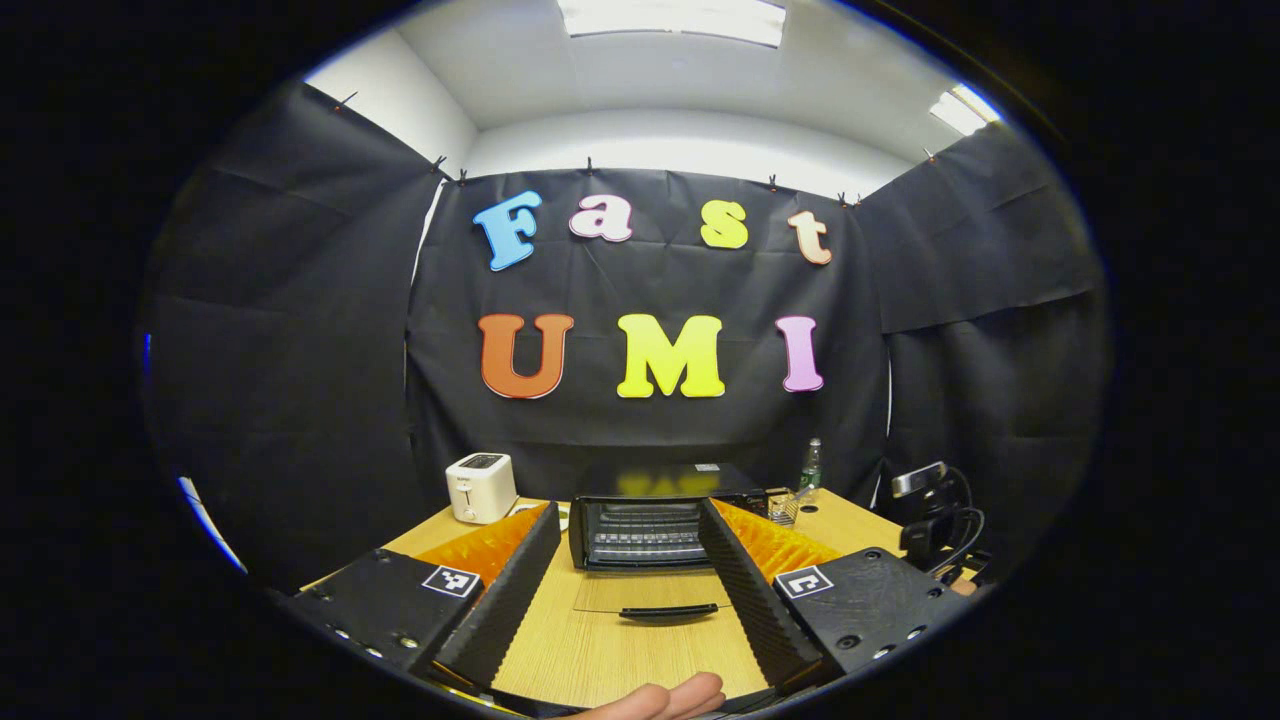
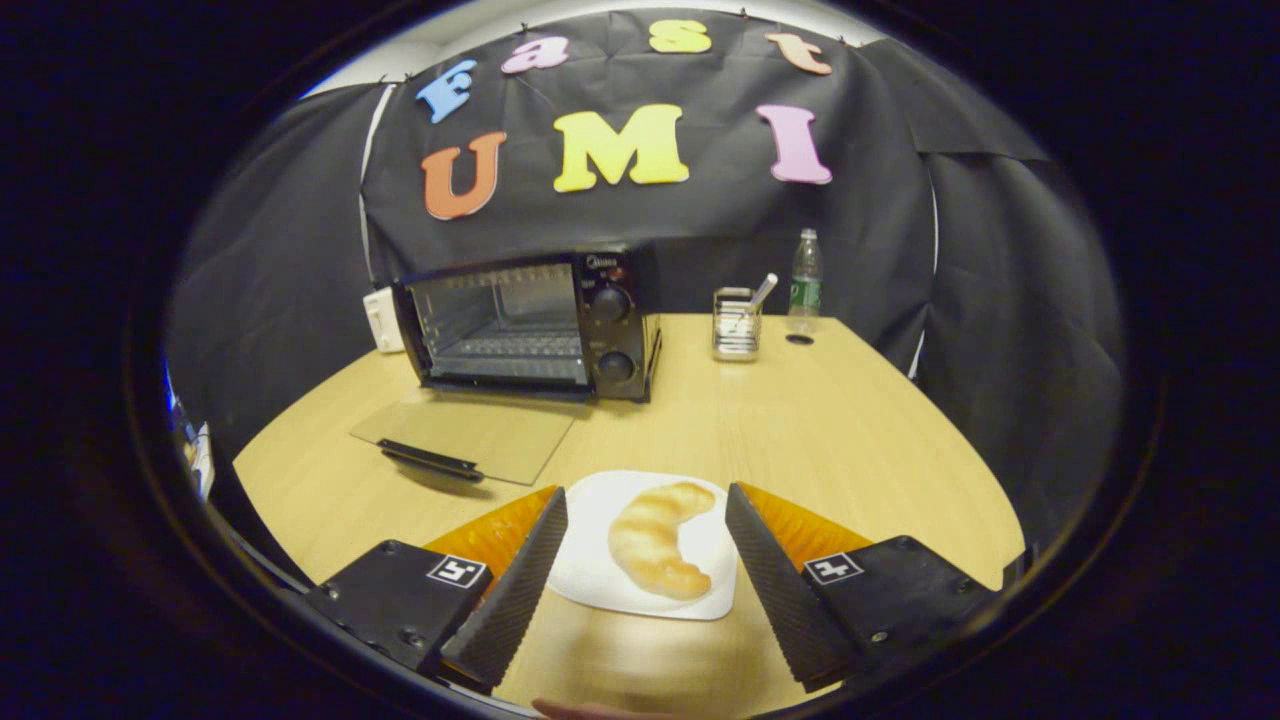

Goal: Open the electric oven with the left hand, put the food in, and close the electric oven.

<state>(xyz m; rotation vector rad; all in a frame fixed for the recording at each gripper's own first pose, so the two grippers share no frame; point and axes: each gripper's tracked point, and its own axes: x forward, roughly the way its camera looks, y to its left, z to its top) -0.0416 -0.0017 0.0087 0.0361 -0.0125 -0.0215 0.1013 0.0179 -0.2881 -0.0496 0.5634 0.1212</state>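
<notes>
Claw spread, straddling croissant

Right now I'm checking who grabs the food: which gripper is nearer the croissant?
Right. The right gripper is open with its fingers either side of the croissant on the white plate. The left gripper faces the open oven, its door down.

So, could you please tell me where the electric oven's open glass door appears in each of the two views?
Left gripper view: the glass door lies flat on the table at lower centre, between this gripper's fingers, in front of the electric oven.
Right gripper view: the door lies left of centre, below the oven.
Shared landmark: the water bottle at the table's far edge.
</notes>
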